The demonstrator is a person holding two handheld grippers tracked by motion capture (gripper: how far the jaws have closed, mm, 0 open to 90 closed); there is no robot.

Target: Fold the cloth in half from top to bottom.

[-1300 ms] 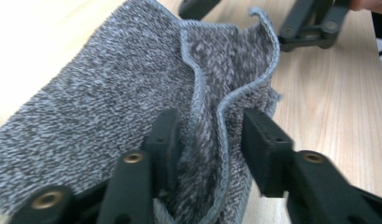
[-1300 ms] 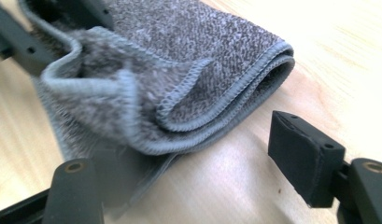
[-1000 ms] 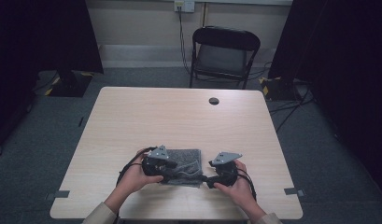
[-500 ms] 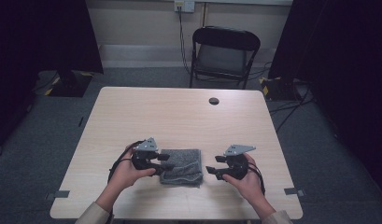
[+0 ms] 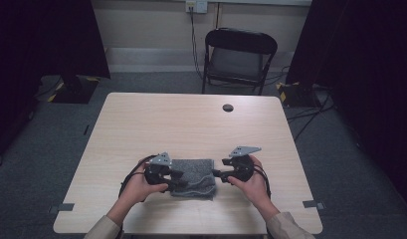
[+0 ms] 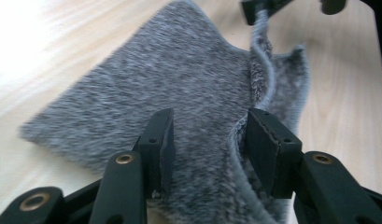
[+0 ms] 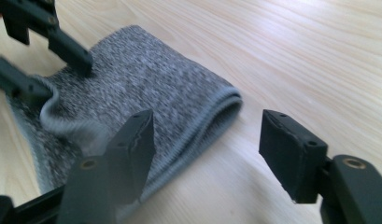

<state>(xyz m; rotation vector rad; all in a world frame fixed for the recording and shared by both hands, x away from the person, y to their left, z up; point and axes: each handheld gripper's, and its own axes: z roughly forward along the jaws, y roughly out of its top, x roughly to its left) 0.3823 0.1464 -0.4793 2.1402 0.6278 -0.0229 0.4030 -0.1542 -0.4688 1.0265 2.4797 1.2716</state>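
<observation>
A grey knitted cloth point(image 5: 193, 174) lies folded near the front edge of the wooden table point(image 5: 191, 124). My left gripper point(image 5: 180, 179) reaches onto its left side. In the left gripper view its jaws point(image 6: 207, 135) stand apart over the cloth point(image 6: 179, 79), with a rucked-up ridge of fabric against the right jaw and no grip on it. My right gripper point(image 5: 217, 174) is at the cloth's right edge. Its jaws point(image 7: 207, 135) are open and have just been closing a little. The folded edge point(image 7: 151, 79) lies ahead of them, untouched. The left gripper point(image 7: 48, 60) shows beyond.
A small black round thing point(image 5: 228, 107) sits at the table's far side. A black folding chair point(image 5: 239, 55) stands behind the table. Dark curtains hang at both sides, and cables run across the floor at the right.
Both grippers have drawn apart: the left one moved left and the right one moved right, off the cloth. More of the cloth shows between them.
</observation>
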